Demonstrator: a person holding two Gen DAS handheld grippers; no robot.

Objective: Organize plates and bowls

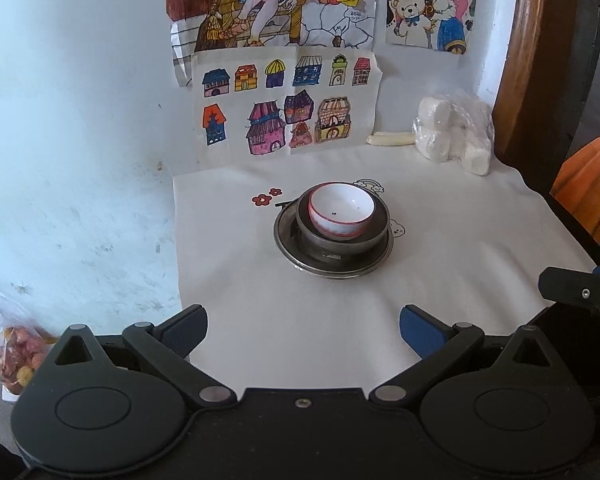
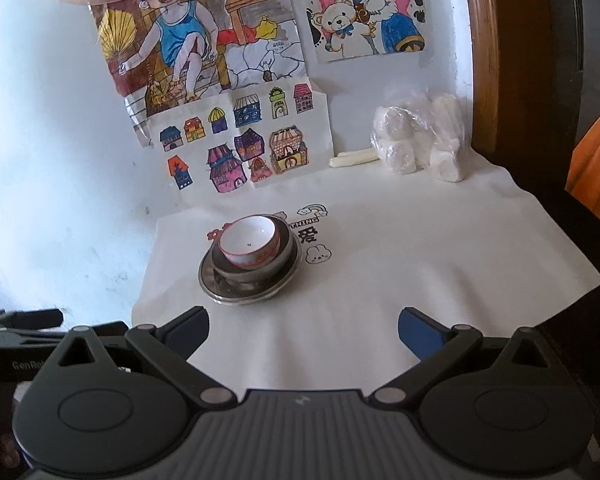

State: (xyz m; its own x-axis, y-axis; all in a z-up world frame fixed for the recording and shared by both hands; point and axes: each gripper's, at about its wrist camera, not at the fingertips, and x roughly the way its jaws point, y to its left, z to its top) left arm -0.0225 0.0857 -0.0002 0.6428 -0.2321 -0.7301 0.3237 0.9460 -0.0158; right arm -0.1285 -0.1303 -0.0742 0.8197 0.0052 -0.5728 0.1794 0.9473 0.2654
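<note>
Surface (image 1: 260,340) with white printed cloth (image 1: 440,240), set against a pale wall.

Directly on the cloth: one metal plate (image 1: 292,246) near the middle, bearing a dark bowl with a white red-rimmed bowl nested inside; one clear bag of white lumps (image 1: 456,132) at the far right corner; one pale stick-like piece (image 1: 390,139) lying flat just left of the bag, by the wall. Cloth print: red flowers (image 1: 266,197), a rainbow-and-cloud motif (image 2: 312,210), a small bunny (image 2: 318,255). Cloth lies slightly rippled.
</note>
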